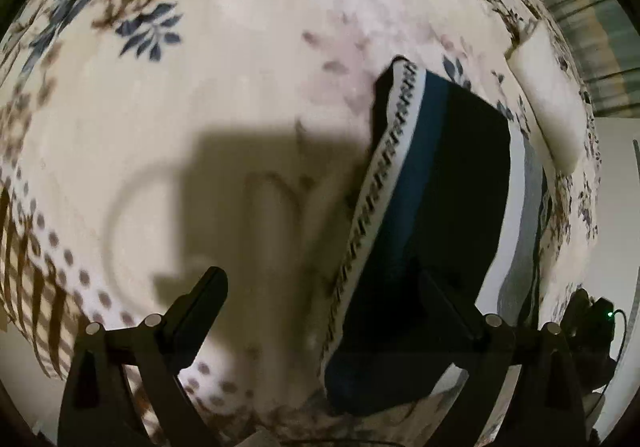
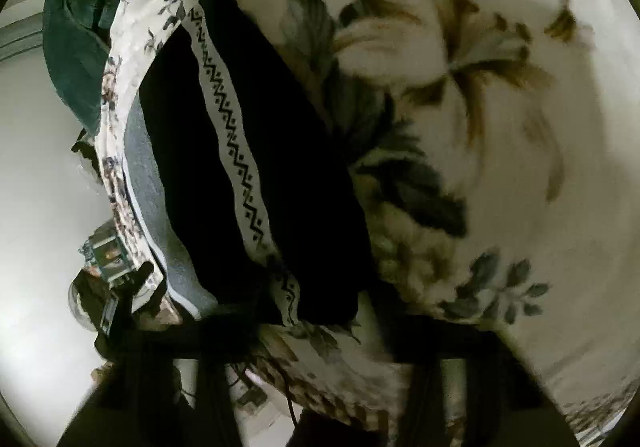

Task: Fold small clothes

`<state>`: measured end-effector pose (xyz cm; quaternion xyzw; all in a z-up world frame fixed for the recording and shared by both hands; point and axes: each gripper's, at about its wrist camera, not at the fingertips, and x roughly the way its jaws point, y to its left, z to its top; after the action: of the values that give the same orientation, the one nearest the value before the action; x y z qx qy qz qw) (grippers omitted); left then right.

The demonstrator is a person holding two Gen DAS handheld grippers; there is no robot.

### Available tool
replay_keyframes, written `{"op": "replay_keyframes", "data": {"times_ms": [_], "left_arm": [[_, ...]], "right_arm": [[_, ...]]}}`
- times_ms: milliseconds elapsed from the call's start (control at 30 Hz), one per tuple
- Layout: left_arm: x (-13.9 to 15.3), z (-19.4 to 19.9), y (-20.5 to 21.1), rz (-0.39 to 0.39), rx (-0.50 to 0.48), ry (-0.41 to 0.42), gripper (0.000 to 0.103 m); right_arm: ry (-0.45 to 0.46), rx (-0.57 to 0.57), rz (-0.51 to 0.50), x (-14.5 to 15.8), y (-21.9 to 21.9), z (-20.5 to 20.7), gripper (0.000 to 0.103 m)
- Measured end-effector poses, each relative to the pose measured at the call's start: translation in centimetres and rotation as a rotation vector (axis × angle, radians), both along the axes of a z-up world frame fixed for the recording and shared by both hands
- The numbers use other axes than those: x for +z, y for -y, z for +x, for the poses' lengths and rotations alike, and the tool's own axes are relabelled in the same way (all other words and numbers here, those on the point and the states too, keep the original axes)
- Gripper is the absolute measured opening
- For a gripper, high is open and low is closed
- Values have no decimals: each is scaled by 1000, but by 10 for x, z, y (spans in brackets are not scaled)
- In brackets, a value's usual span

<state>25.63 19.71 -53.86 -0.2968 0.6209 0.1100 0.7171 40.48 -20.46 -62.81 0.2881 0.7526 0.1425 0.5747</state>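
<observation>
The bed (image 1: 240, 95), under one cream floral blanket, serves as the folding surface, which is likely why the clothes lie flat near its edge where both hands can reach them. One dark garment (image 1: 440, 187) with a single white zigzag-patterned band lies folded into a long slab on top of one grey piece (image 1: 524, 215), of which only a strip shows along the bed's edge; this looks like a stack of finished items, though I cannot tell whether the dark one is done. One white pillow (image 1: 548, 107) sits beyond them along the same edge, and one dark green cloth (image 2: 76, 39) lies further off, apparently set aside. The left tool (image 1: 328, 287) has its two fingers spread wide and grips nothing; one finger hangs over bare blanket, the other is lost against the dark garment, perhaps lined up to straddle its near end. The right tool (image 2: 320, 343) is dark and blurred at the bottom of its view, just by the garment's near end, and I cannot tell whether it is spread or closed
</observation>
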Motion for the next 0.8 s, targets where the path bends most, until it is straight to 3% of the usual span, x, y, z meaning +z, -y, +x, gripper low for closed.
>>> {"op": "replay_keyframes", "data": {"times_ms": [100,200,267,300,367,433,467,600,700,800], "left_arm": [[-1,-4,2,-12,-1,-3,97],[-4,-4,5,-44,-14,1,97],[-1,-1,8,-44,-39,16,97],[-1,0,9,-56,-50,30,97],[-4,4,9,-95,-60,58,97],[-13,10,9,-154,-70,74,97],[-20,15,8,-198,-75,82,97],[-40,40,13,-331,-106,127,97],[-44,63,22,-340,-172,150,97],[-44,81,29,-335,-225,156,100]], "right_arm": [[91,7,-116,17,6,-2,11],[26,33,-137,-1,8,-1,11],[41,84,-133,1,-1,4,13],[45,98,-115,3,-3,8,16],[35,102,-76,5,2,16,36],[65,63,-16,5,12,28,68],[73,63,17,2,13,33,72],[48,87,195,-30,8,56,75],[22,122,321,-59,-10,67,77],[40,173,391,-64,-25,69,77]]}}
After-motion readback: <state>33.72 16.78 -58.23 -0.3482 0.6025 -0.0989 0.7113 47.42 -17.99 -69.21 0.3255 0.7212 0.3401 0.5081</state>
